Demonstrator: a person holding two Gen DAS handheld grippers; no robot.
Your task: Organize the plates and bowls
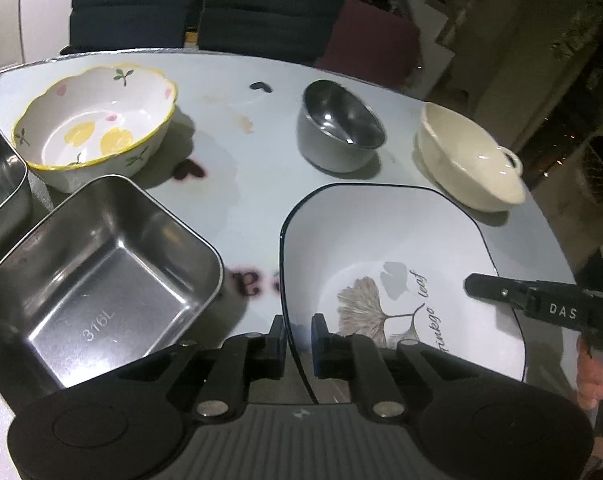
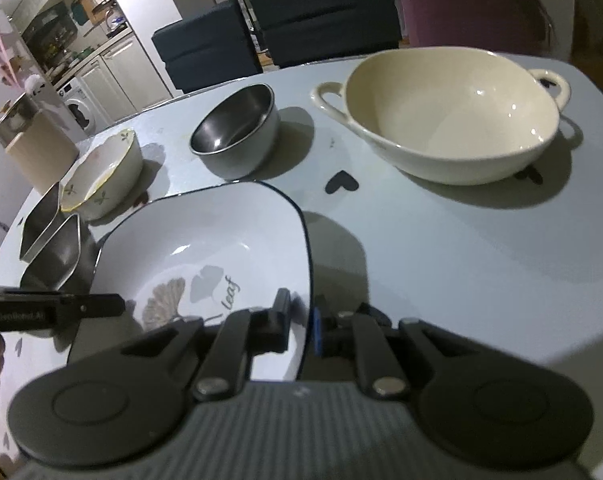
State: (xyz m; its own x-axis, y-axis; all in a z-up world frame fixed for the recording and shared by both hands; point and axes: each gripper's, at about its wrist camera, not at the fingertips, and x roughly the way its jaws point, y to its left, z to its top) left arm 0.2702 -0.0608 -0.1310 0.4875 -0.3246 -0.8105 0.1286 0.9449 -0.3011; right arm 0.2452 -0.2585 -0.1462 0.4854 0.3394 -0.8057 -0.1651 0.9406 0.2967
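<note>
A square white plate [image 1: 405, 240] with a dark rim and a ginkgo leaf print is held at two sides. My left gripper [image 1: 299, 334] is shut on its left rim. My right gripper [image 2: 301, 320] is shut on its right rim [image 2: 305, 248]; it also shows as a black arm in the left wrist view [image 1: 541, 300]. A cream two-handled bowl [image 2: 453, 116], a round steel bowl [image 2: 237, 132], a flowered bowl [image 1: 97, 120] and two square steel containers [image 1: 101, 276] stand on the table.
The pale table [image 2: 461, 260] has dark heart marks. Dark chairs [image 1: 205, 12] stand behind its far edge. A canister [image 2: 33, 140] stands at the far left in the right wrist view. The second steel container [image 1: 1, 176] is at the left edge.
</note>
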